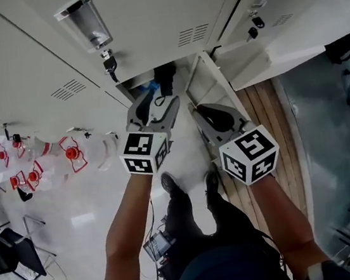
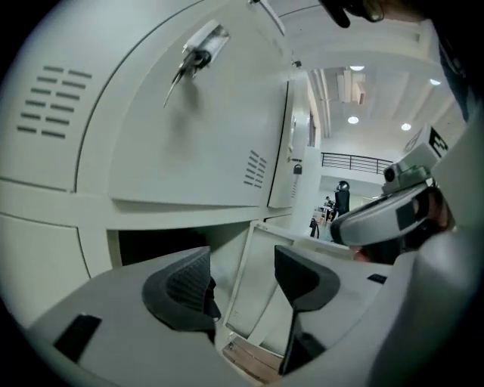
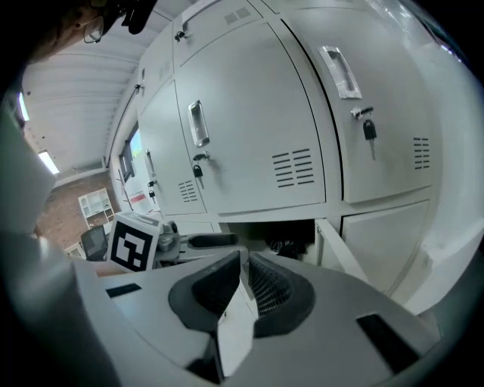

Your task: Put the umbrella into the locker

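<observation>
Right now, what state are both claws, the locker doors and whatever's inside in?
Left claw: open, empty.
Right claw: shut on the edge of the locker door.
Locker door: swung open.
Upper locker doors: closed, keys in locks.
Dark thing: lying inside the open locker; too dark to identify.

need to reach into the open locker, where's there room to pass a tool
The open locker looks bare on its left, between its frame and the dark item inside. The right is crowded: the right tool is shut on the locker door, and the open left tool hovers before the mouth.
</observation>
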The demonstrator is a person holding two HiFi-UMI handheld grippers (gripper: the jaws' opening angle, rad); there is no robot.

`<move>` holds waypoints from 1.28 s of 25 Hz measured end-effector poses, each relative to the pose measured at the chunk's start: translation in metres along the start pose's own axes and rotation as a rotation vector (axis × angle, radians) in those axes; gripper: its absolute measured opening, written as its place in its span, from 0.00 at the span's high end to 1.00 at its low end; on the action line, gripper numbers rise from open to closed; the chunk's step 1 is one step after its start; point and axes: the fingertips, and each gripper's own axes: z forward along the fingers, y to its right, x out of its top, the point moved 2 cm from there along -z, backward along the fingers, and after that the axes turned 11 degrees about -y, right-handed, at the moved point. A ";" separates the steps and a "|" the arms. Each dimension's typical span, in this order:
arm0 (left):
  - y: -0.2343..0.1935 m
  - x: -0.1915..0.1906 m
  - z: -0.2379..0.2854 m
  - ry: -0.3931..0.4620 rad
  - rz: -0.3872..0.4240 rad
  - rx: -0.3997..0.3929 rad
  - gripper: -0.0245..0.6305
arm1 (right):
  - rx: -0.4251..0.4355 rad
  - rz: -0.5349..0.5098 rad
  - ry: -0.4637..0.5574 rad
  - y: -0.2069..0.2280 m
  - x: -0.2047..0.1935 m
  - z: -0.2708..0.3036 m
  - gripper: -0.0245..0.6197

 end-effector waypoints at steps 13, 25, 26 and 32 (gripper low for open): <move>0.077 0.083 -0.148 0.153 0.146 0.069 0.53 | 0.046 -0.108 0.139 -0.045 0.051 -0.121 0.89; 0.149 0.134 -0.277 0.254 0.197 0.166 0.53 | 0.081 -0.258 0.235 -0.080 0.066 -0.236 0.89; 0.154 0.135 -0.286 0.251 0.205 0.180 0.53 | 0.085 -0.265 0.243 -0.082 0.067 -0.245 0.89; 0.176 0.146 -0.345 0.264 0.236 0.271 0.54 | 0.112 -0.293 0.291 -0.094 0.071 -0.298 0.89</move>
